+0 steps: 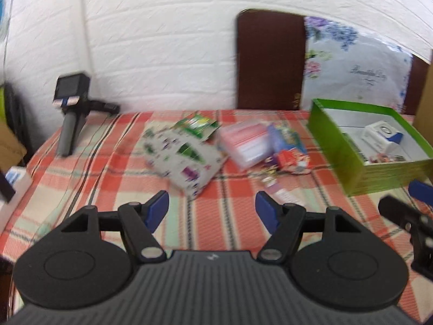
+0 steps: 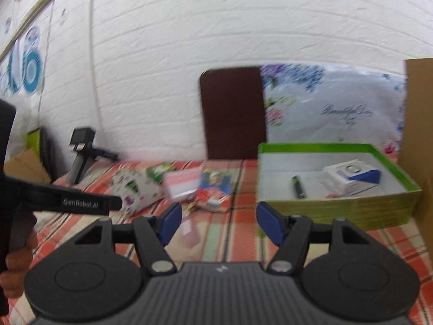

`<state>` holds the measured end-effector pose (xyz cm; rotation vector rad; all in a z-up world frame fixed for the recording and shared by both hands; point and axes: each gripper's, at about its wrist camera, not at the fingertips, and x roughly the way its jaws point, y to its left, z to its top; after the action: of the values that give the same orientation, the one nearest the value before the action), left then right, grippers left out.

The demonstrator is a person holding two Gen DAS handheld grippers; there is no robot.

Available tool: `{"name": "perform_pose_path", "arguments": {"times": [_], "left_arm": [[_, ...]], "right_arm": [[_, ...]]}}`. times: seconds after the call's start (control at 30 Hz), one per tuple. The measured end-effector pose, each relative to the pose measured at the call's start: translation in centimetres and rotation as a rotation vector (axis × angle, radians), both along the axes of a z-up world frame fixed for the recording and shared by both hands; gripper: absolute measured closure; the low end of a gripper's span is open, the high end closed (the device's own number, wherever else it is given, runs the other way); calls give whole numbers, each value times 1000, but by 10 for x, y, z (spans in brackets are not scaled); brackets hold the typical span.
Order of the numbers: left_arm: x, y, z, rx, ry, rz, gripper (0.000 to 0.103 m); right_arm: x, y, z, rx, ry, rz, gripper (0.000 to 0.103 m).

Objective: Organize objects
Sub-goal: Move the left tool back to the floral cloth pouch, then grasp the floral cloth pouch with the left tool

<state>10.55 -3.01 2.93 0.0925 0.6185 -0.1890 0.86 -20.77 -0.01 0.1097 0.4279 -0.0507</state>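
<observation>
A green box (image 1: 338,146) (image 2: 335,211) lies open at the right on a checked cloth (image 1: 216,216). Inside it are a white and blue carton (image 1: 383,135) (image 2: 351,178) and a small dark and green stick (image 2: 297,187). Loose items lie left of it: a patterned grey pouch (image 1: 184,159) (image 2: 135,187), a green packet (image 1: 197,126), a pink and white clear pack (image 1: 246,143) (image 2: 180,184), and a red and blue card pack (image 1: 289,146) (image 2: 215,187). My left gripper (image 1: 212,211) and right gripper (image 2: 216,223) are open and empty, short of the items.
A spare handheld gripper device (image 1: 71,103) (image 2: 81,151) stands at the back left. A dark headboard (image 1: 270,59) and a floral pillow (image 1: 357,65) are behind. Cardboard (image 2: 419,140) stands at the far right. Small wrappers (image 1: 270,181) lie near the front.
</observation>
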Motion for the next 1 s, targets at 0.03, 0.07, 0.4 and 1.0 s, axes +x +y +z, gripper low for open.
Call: {"name": "perform_pose_path", "arguments": {"times": [0.03,0.07,0.4,1.0], "left_arm": [[4,11,-6,-16,19,19,31],[8,21,-12,-32,37,37,31],[62,94,-33,-236,166,137,31],[198,71,-57,-410,217,-24,47]], "right_arm": [[5,8,-5,-6,22,24,40],[10,16,-11,-7,45,50,40],[90,71,-51,-9,210,296,38],[234,107,-86,67,215,353,28]]}}
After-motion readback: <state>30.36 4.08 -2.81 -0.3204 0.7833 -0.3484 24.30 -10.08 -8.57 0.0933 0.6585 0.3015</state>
